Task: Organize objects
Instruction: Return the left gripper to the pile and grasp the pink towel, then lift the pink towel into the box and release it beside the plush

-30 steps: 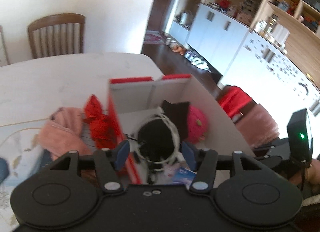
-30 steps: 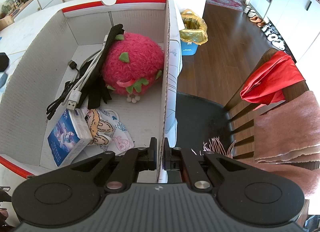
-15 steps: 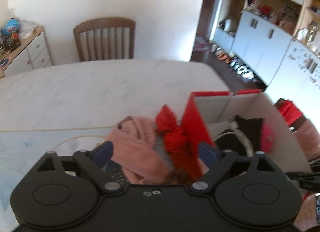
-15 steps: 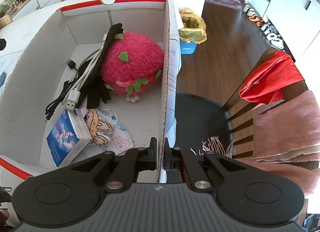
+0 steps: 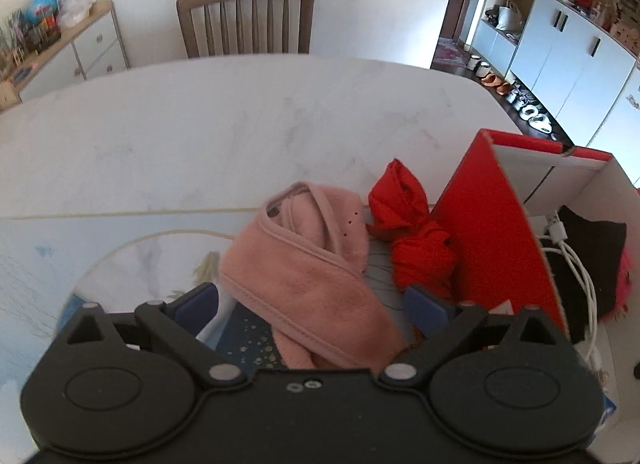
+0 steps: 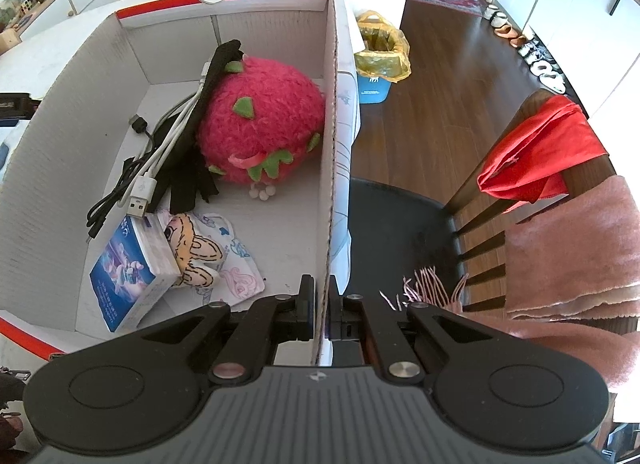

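- The right gripper (image 6: 321, 306) is pinching the box wall (image 6: 329, 168), steadying it.
- The left gripper (image 5: 312, 302) is spreading wide, empty, straddling the pink cloth (image 5: 304, 276) on the table (image 5: 240, 124), probably not touching.
- Next: lowering, then closing on it.

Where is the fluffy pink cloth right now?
In the left wrist view, the pink cloth lies on the table between the open jaws, left of the red cloth and the box.
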